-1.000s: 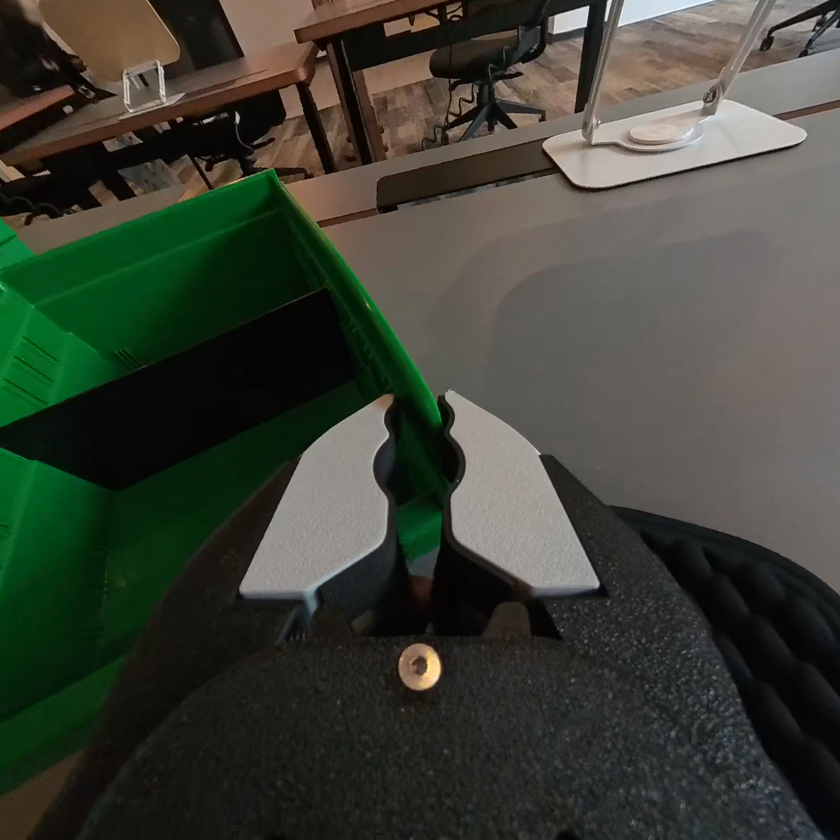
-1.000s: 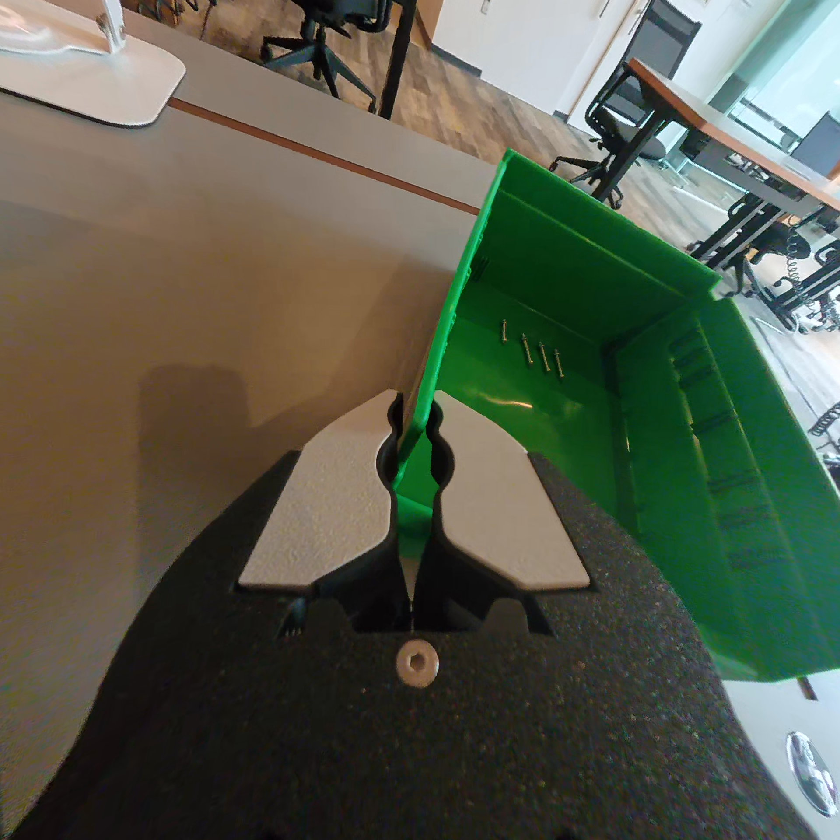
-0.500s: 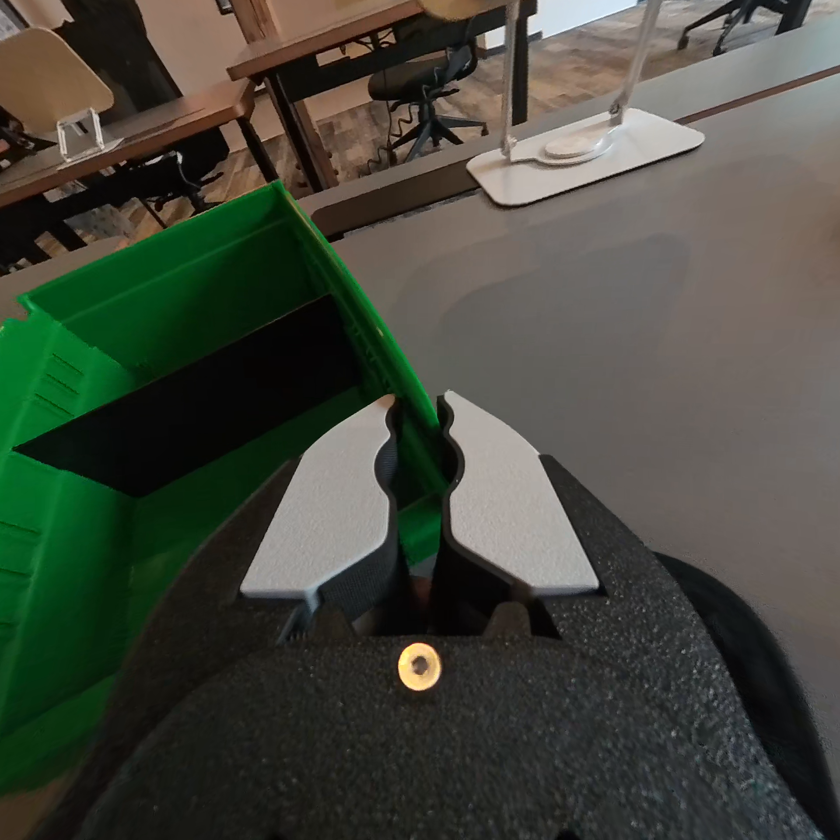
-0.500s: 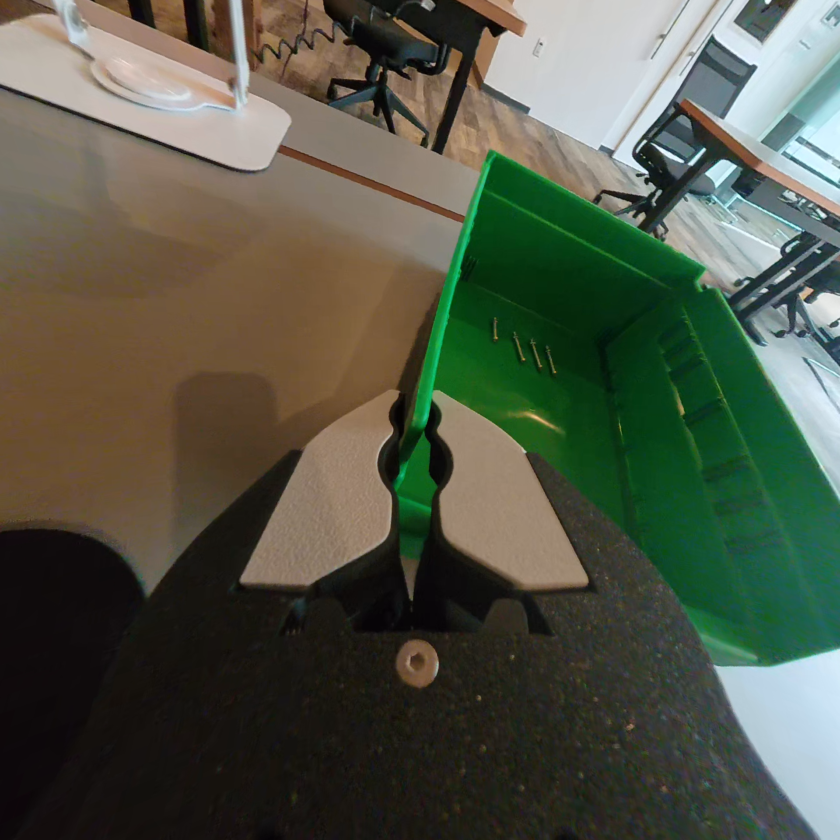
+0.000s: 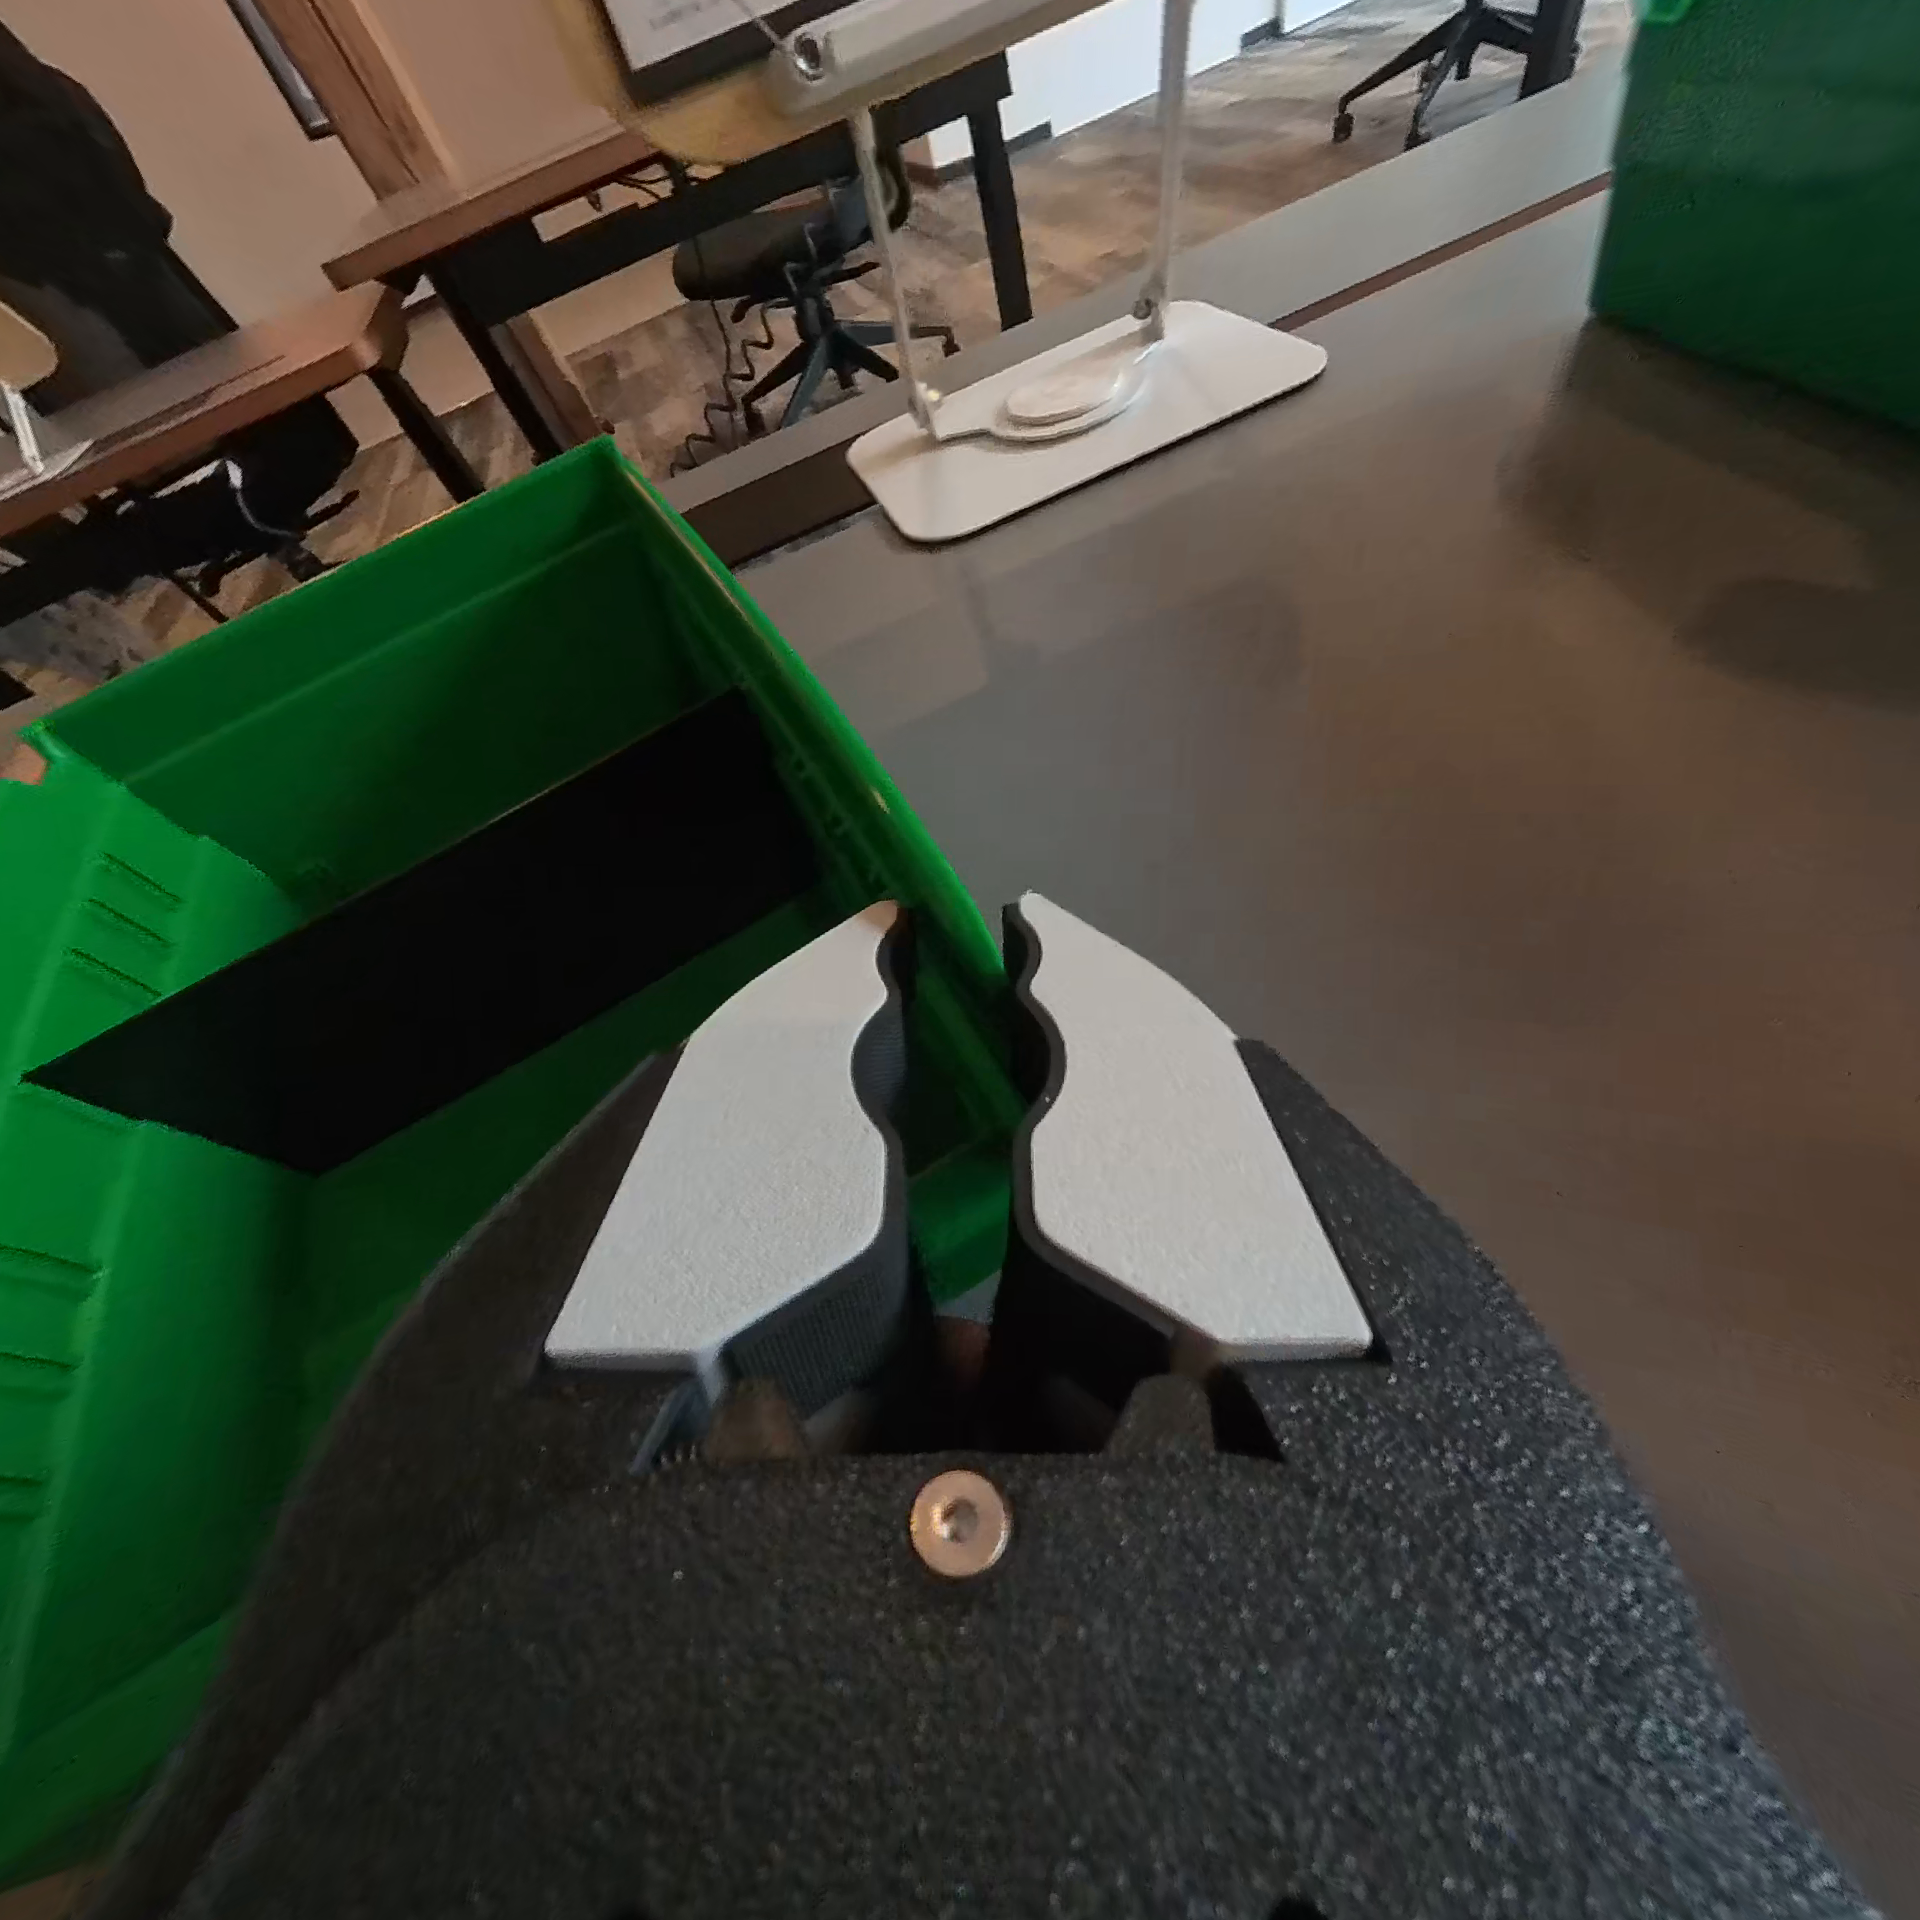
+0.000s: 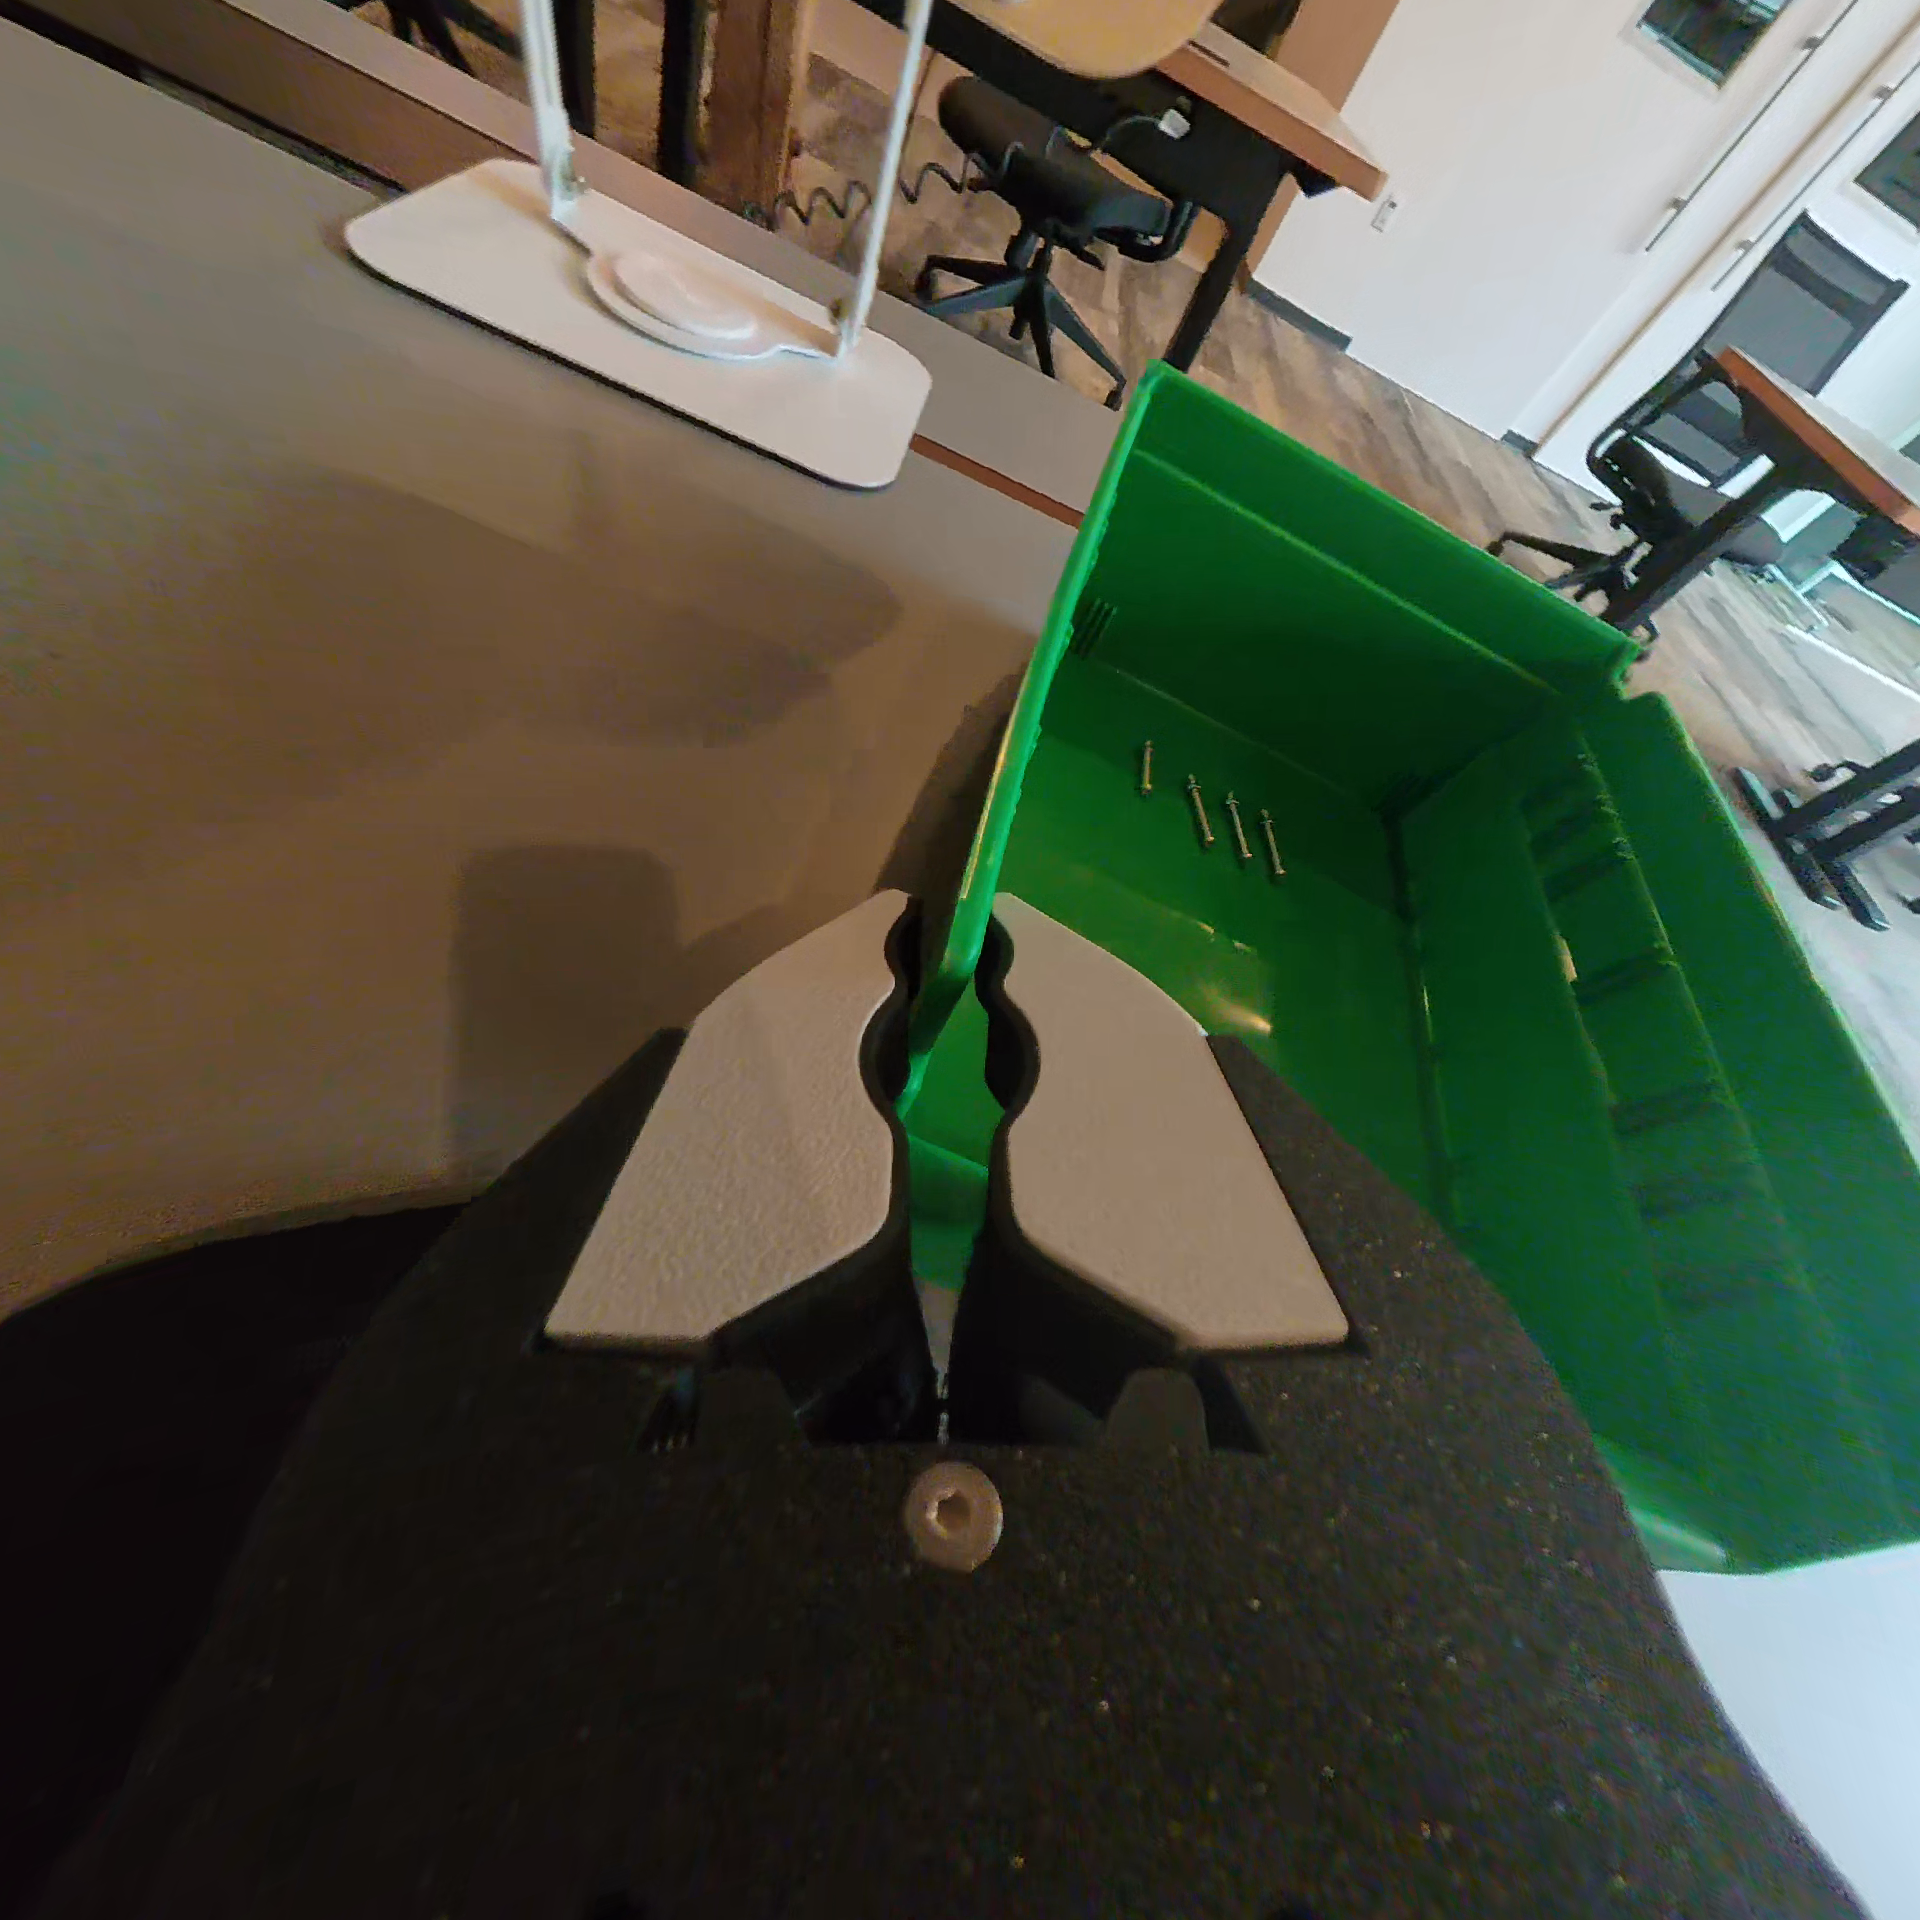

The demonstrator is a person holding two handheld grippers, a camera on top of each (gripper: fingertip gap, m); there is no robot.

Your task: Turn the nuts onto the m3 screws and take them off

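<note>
Right wrist view shows the right gripper pinching the side wall of a green bin. Four small screws lie in a row on its floor. I cannot tell if nuts are on them. The left gripper is clamped on the wall of another green bin, with a black divider inside. Both bins sit on the grey surface. No screw is picked up yet, so the turning looks not started.

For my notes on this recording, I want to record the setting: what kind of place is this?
Most likely an open-plan office. Beyond the grey table stand rows of wooden-topped desks and black swivel chairs on a wood-patterned floor; a white lamp base sits on the table.
</note>
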